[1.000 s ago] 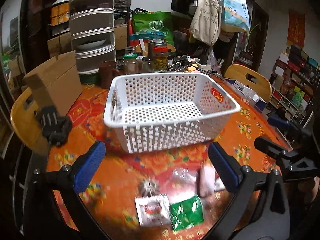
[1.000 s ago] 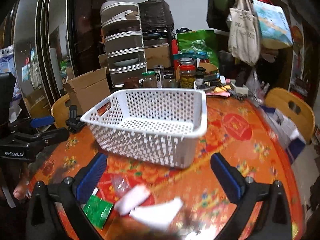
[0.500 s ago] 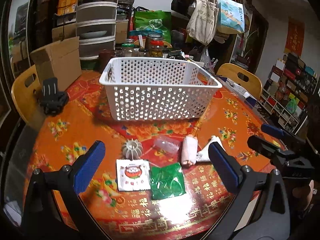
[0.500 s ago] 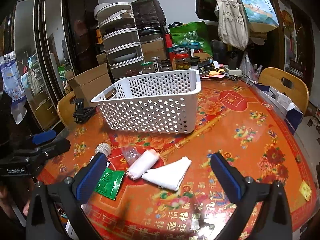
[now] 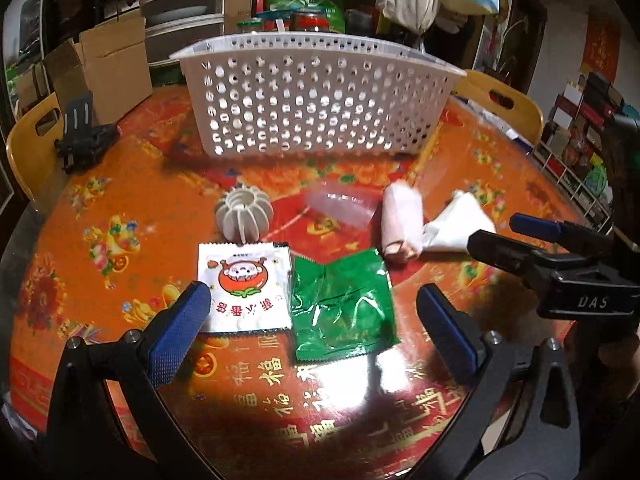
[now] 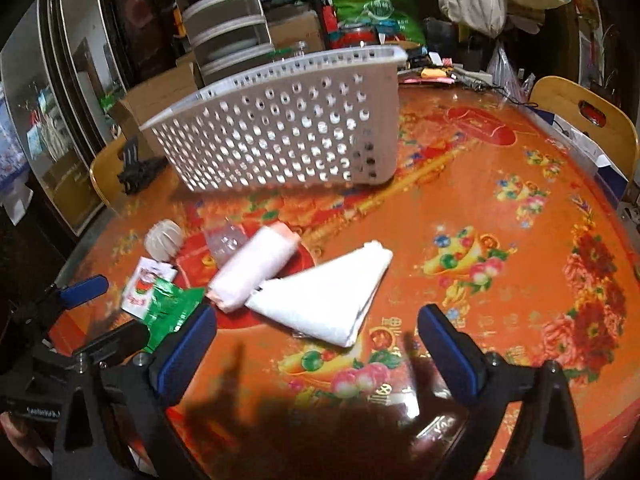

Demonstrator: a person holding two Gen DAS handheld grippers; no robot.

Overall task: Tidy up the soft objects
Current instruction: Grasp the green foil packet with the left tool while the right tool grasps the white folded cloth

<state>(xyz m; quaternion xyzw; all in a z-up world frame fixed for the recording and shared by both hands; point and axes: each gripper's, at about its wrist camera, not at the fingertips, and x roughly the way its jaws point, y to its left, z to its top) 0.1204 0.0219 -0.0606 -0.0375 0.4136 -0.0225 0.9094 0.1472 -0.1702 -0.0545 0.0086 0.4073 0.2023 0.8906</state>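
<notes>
1. The step in hand looks like the approach: nothing is gripped yet, and the white basket (image 5: 316, 100) shows no soft items inside.
2. The left gripper (image 5: 314, 332) stands apart over the green packet (image 5: 344, 304), which lies well in front of the basket.
3. The right gripper (image 6: 318, 344), jaws apart and just narrowing with nothing between them, hovers by the folded white cloth (image 6: 324, 300), also in front of the basket.
4. Next, each should probably lower and close on its item.

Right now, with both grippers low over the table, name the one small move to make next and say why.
Probably ease the right gripper forward and down onto the folded white cloth. Its jaws, which have just been closing slightly, are open with nothing between them, and the cloth lies flat just ahead of its fingertips. The white basket beyond looks to hold nothing yet, and the left gripper hovers open over the green packet.
</notes>
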